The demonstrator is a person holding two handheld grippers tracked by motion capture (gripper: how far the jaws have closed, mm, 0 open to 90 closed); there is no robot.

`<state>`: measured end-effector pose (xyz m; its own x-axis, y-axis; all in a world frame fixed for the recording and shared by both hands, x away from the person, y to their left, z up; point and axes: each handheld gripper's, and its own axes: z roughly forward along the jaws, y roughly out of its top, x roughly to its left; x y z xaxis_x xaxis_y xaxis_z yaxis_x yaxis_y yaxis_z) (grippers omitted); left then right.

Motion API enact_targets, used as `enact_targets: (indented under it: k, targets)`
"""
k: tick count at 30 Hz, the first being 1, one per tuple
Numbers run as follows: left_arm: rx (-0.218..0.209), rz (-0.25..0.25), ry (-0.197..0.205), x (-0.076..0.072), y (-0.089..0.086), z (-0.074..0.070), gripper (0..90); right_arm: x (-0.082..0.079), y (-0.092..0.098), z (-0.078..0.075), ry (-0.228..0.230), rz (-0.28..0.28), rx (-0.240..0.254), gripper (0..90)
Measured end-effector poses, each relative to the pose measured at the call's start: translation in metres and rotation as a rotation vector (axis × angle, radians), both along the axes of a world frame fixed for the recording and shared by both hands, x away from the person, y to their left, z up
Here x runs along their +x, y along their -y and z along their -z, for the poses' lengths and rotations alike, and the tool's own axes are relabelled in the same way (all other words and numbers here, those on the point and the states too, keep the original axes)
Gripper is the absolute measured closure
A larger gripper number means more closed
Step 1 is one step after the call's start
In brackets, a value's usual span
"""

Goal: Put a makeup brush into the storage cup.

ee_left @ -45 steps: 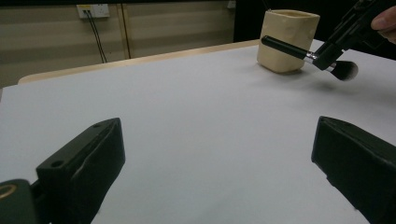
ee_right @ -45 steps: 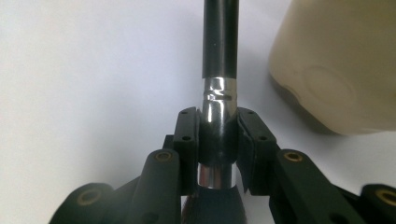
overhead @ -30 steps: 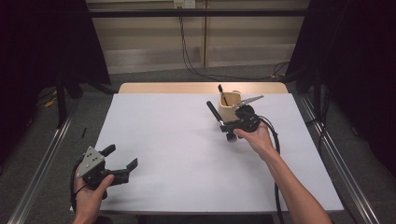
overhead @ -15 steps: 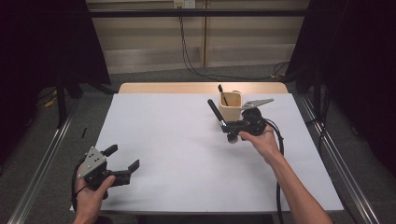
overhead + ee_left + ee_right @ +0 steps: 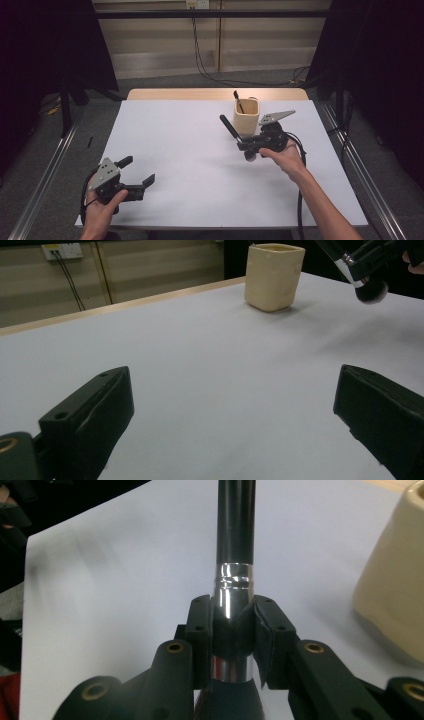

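In the high view, the right gripper [image 5: 248, 145] is hovering over the white table [image 5: 190, 150], just in front of the cream cup [image 5: 246, 115], and it is clamping a black makeup brush [image 5: 235, 135]. The brush is sitting between the jaws, its handle slanting up and toward the table's far left, its bristle head hanging below the gripper near the person's right hand [image 5: 282, 155]. Another dark handle [image 5: 238, 101] is standing in the cup. The left gripper [image 5: 137, 175] is resting near the table's front left corner, well apart from the brush.

In the left gripper view, its 2 jaws are standing wide apart with bare table [image 5: 200, 390] between them. The cup [image 5: 273, 276] is standing far ahead, and the brush head [image 5: 372, 291] is hanging to the right of it.

In the right gripper view, the right gripper [image 5: 233, 630] is squeezing the brush [image 5: 235, 540] at its silver collar, the long handle running straight up the picture, the cup [image 5: 395, 590] at the right.
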<state>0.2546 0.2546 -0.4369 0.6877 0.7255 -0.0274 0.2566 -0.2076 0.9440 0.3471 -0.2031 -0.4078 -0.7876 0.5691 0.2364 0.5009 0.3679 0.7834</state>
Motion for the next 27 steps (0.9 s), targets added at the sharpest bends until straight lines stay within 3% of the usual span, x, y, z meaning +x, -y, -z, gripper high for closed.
enact_targets:
  k: [27]
  targets:
    - [0.021, 0.139, -0.040, 0.011, 0.035, -0.008, 2.2, -0.017, -0.027, -0.002, -0.022, -0.186, -0.030, 71.6]
